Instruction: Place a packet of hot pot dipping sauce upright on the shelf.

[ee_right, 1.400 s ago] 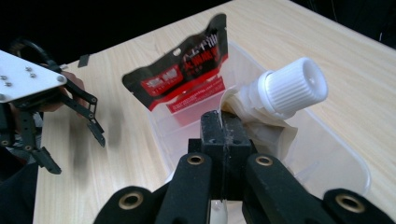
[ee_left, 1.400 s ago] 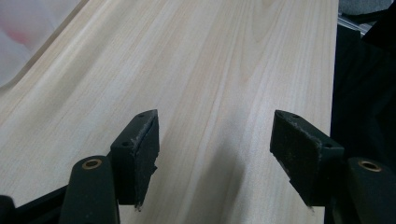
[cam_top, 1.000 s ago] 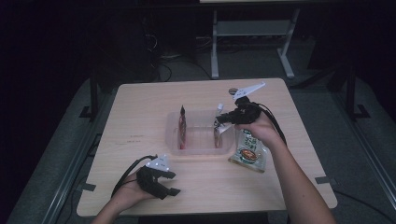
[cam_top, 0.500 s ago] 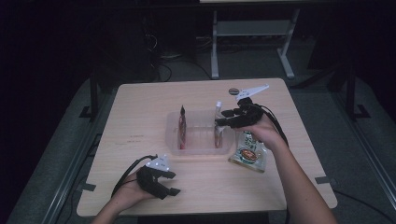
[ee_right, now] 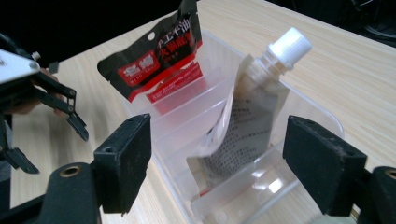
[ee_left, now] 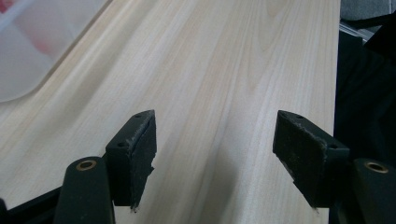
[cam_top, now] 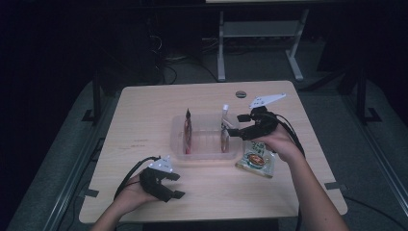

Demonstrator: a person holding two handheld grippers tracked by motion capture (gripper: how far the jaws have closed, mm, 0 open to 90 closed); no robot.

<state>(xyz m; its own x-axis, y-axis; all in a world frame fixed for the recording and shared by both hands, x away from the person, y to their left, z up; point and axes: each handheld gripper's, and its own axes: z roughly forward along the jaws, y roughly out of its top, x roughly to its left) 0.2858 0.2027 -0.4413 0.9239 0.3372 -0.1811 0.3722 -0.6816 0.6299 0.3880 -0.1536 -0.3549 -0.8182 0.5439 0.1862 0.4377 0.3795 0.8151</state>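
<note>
Fingers [ee_right: 123, 163] of the right gripper [cam_top: 234, 126] have just been opening, empty, off the silver spouted pouch [ee_right: 240, 121] standing in the clear plastic bin [cam_top: 179, 144] mid-tabletop. Left gripper [cam_top: 175, 186] idles wide near the front edge. Likely next: the flat packet [cam_top: 256, 160] beside the bin.

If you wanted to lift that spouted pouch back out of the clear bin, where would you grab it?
Probably at the neck just under the white cap of the spouted pouch, coming from above: it stands leaning in the clear bin, and that stiff top rises over the rim.
</note>
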